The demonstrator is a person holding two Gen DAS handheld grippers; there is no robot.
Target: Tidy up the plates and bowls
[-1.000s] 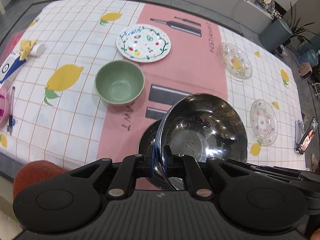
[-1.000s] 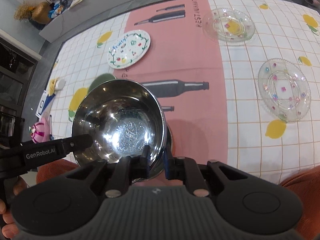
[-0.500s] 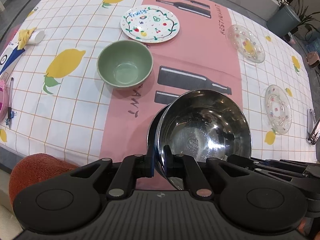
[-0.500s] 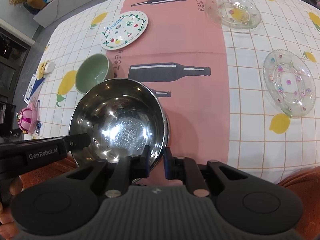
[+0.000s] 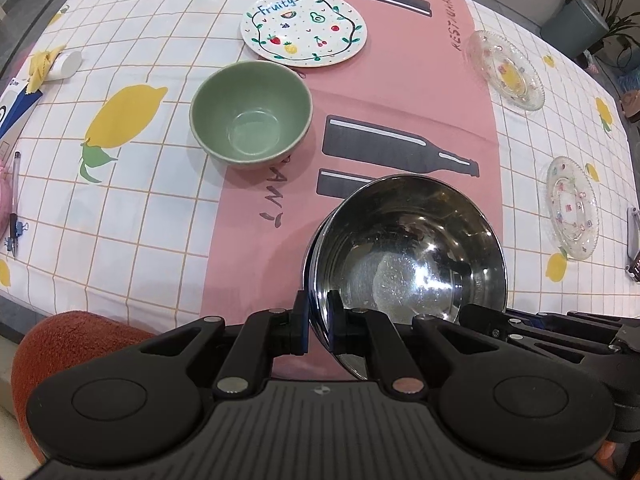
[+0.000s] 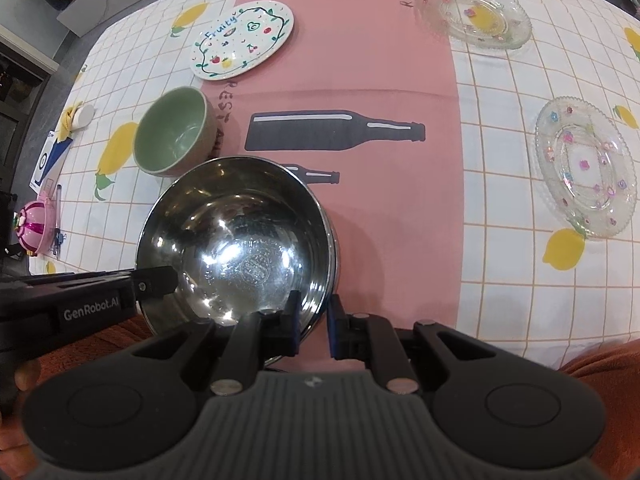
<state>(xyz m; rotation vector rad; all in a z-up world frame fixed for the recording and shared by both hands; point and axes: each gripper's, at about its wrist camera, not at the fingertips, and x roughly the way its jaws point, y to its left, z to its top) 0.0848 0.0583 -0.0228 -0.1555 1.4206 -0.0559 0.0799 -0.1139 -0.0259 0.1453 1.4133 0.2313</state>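
Observation:
A steel bowl (image 5: 404, 252) is held over the table's near edge, above the pink strip of the tablecloth; it also shows in the right wrist view (image 6: 240, 244). My left gripper (image 5: 318, 320) is shut on its left rim. My right gripper (image 6: 312, 320) is shut on its right rim. A green bowl (image 5: 251, 114) stands upright beyond it to the left, also in the right wrist view (image 6: 172, 136). A white "Fruity" plate (image 5: 303, 27) lies farther back. Two glass plates (image 6: 472, 12) (image 6: 584, 164) lie on the right.
The tablecloth (image 5: 120, 200) has lemon prints and a pink middle strip. At the left edge lie a pen (image 5: 15, 200), a white cup (image 5: 66, 65) and a pink toy (image 6: 34, 224). A phone (image 5: 632, 232) lies at the right edge.
Both grippers have carried the steel bowl forward and lower over the table. The green bowl and plates now look closer. The grips are unchanged.

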